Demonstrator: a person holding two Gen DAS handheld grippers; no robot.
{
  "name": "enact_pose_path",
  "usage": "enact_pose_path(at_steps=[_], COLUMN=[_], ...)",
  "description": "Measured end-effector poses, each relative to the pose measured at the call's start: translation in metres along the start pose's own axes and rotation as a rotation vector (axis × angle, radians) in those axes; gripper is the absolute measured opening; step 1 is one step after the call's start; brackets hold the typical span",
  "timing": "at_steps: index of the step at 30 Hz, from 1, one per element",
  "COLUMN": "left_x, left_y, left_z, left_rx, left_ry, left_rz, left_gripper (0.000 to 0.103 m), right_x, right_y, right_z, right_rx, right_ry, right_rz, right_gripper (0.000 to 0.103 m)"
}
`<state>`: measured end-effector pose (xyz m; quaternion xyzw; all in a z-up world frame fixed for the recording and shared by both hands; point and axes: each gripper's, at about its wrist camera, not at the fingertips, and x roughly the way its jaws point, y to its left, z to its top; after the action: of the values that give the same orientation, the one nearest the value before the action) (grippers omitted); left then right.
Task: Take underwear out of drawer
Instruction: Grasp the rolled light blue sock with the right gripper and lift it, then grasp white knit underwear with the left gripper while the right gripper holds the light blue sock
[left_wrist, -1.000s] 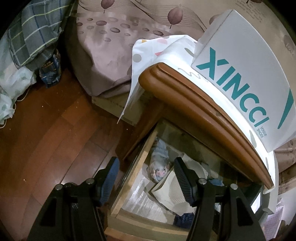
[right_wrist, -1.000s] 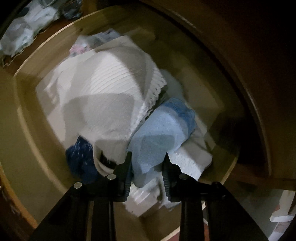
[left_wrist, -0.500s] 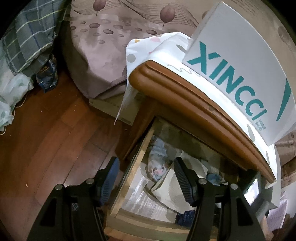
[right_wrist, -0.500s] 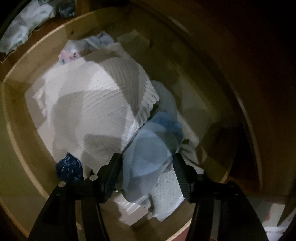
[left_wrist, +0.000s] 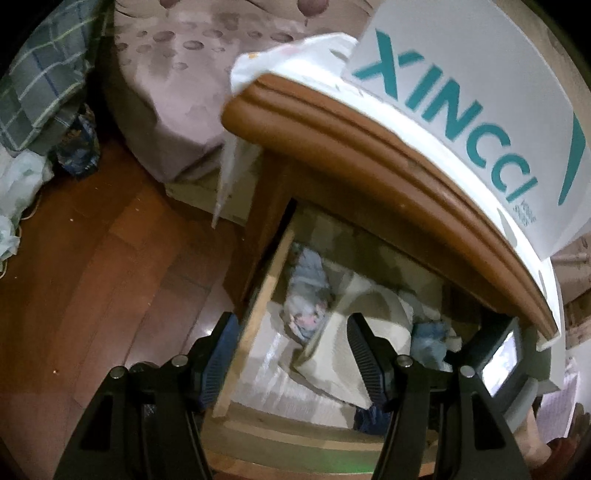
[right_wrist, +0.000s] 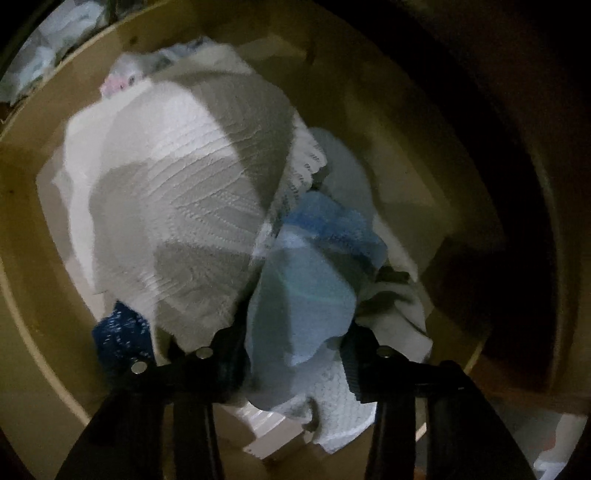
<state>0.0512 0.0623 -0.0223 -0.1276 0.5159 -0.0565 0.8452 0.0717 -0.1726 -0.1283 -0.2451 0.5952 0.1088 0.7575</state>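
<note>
Down inside the drawer (right_wrist: 44, 332), right gripper (right_wrist: 295, 350) jaws closing with light blue underwear (right_wrist: 306, 295) between them, bunched just beside the white knit pile (right_wrist: 177, 206); firm grip unclear. Garment's length runs away from the fingers. Left gripper (left_wrist: 291, 354) hangs above the drawer's edge, parted and empty, farther off.

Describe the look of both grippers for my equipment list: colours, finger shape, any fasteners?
The left gripper has black, angular, strut-like fingers with ribbed pads, blue-tinged on one, and round silver fasteners on top. The right gripper looks the same: black fingers, ribbed dark pads, silver round fasteners. No cables, markings, hands or sleeves show.
</note>
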Motion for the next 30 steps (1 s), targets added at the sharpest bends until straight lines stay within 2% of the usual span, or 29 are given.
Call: enact_pose_path(at_steps=[4,7,14,20,24,28,30], left_x=[0.011,0.02,0.036,0.041,0.052,0.062,0.069], left_y=[-0.008,-0.016,-0.033,-0.05,-0.061,-0.081,-0.086], left_z=[-0.005,-0.009,-0.016,-0.022,-0.022,-0.025,-0.026], left_rx=[0.033,0.052,0.079,0.123,0.1,0.072,0.023], left_ry=[0.042,0.085,0.151,0.151,0.176,0.182,0.192], left_rz=[-0.018,-0.058,-0.119,-0.082,-0.064,-0.07,-0.065], left_gripper=[0.063,0.064,0.068,0.068,0.068,0.068,0.068], right_x=[-0.028,-0.047,-0.081,-0.086,-0.084,-0.08,-0.085], right_y=[-0.006,-0.014,-0.017,-0.032,-0.046,-0.058,-0.064], right_z=[-0.011,-0.02,-0.057,-0.098,-0.109,-0.112,-0.116], right_rx=[0.085,0.165,0.431,0.577,0.653,0.722,0.746], right_ry=[-0.056,-0.098,-0.218,-0.292,-0.314,-0.341,-0.359], right_rz=[0.021,0.06,0.103,0.075,0.046,0.069,0.074], right_gripper=[0.038,0.038,0.038,0.038,0.038,0.038,0.038])
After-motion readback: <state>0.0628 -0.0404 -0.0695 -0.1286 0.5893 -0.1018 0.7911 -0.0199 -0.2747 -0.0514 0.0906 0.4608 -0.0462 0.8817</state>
